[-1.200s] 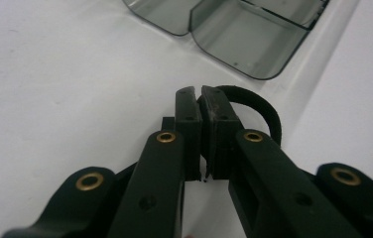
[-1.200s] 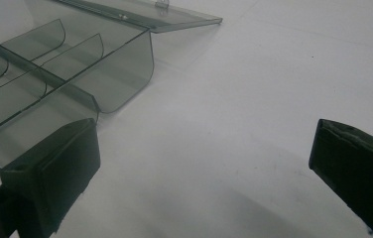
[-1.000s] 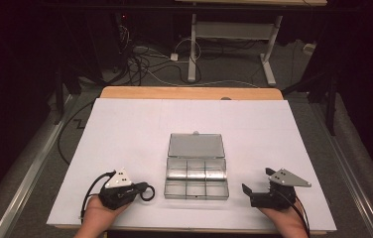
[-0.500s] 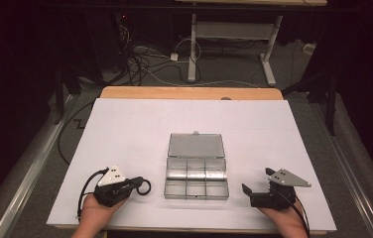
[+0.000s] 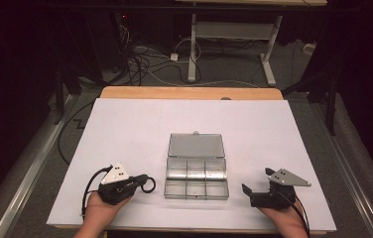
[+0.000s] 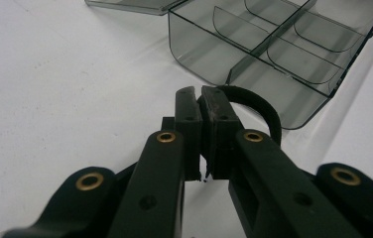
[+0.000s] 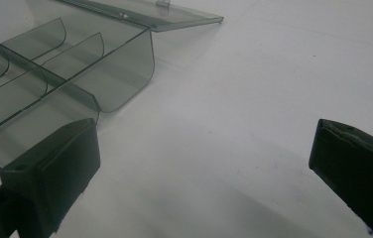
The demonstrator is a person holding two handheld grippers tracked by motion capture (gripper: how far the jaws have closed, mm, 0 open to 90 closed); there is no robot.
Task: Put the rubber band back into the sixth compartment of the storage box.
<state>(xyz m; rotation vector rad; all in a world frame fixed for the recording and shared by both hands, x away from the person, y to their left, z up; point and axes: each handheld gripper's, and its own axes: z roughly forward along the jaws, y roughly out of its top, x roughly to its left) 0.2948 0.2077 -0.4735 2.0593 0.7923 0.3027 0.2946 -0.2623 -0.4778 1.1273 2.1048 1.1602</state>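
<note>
Two grippers flank my open organizer box (image 5: 196, 171) at the near middle of the surface (image 5: 125, 129). Left gripper (image 5: 147, 184): jaws pinching a black ring (image 6: 259, 106), carried toward the compartments. Right gripper (image 5: 258, 181): jaws spread, empty, waiting right of the box.

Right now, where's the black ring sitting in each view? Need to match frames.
High view: black ring lower left of centre, at the left gripper tip, beside the clear box.
Left gripper view: centre, clamped in the shut jaws, looping right.
Right gripper view: I can't find it there.
Shared landmark: the clear box with its open lid.
</note>
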